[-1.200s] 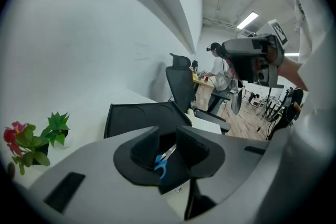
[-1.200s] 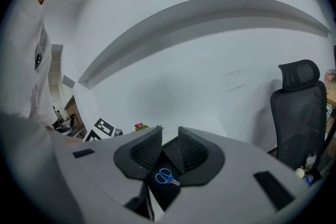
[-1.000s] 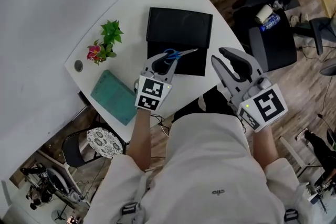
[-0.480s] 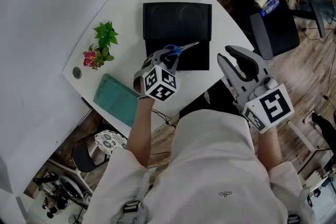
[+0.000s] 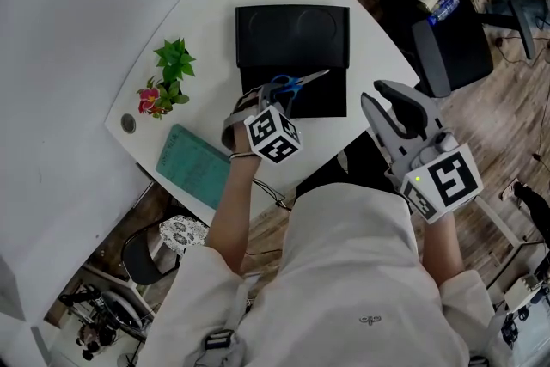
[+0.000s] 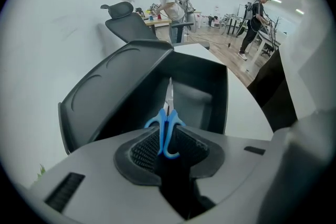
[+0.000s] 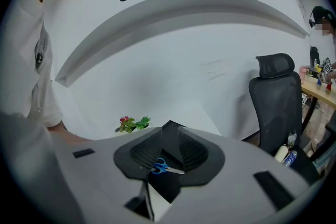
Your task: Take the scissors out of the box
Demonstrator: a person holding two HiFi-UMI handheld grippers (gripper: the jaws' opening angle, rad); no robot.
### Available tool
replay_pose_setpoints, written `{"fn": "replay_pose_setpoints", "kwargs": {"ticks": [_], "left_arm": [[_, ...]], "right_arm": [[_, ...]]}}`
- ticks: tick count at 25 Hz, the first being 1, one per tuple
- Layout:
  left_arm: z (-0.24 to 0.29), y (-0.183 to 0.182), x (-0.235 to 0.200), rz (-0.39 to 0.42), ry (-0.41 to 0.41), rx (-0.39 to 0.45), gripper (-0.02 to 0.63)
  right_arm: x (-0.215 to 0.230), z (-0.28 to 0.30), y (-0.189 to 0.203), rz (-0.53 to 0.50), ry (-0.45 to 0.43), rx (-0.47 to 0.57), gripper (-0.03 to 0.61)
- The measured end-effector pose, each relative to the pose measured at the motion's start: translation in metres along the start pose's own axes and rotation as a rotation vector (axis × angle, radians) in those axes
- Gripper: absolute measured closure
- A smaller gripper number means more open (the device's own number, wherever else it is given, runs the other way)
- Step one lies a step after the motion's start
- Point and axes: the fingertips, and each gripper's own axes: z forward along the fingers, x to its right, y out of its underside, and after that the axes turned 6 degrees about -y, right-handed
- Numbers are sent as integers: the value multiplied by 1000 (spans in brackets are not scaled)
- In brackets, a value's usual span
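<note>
The black box (image 5: 320, 103) lies open on the white table (image 5: 215, 4), its lid (image 5: 292, 34) folded back. My left gripper (image 5: 268, 97) is shut on the blue handles of the scissors (image 5: 290, 85), whose silver blades point right over the box's base. In the left gripper view the scissors (image 6: 167, 126) stand edge-on between the ribbed pads, blade tip toward the open box (image 6: 202, 92). My right gripper (image 5: 380, 94) hangs off the table's near edge, open and empty. In its own view the scissors (image 7: 165, 167) show through the gap of the right gripper (image 7: 169, 152).
A small plant with a pink flower (image 5: 169, 75) and a teal notebook (image 5: 193, 165) lie left of the box. A round grommet (image 5: 128, 124) sits near the table's left corner. A black office chair (image 5: 447, 39) stands on the wooden floor to the right.
My left gripper has rolled, turning its marker cube, and has drawn slightly left with the scissors in its grip. The right gripper has barely moved.
</note>
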Motion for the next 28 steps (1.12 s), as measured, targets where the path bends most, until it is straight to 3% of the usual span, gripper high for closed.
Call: {"fn": "replay_pose_setpoints", "kwargs": {"ticks": [10, 28], "left_arm": [[18, 2, 3, 51, 18, -62, 494], [23, -2, 5, 10, 133, -124, 508]], "right_arm": [[0, -3, 8, 21, 34, 3, 477], [1, -5, 13, 51, 54, 16, 479]]}}
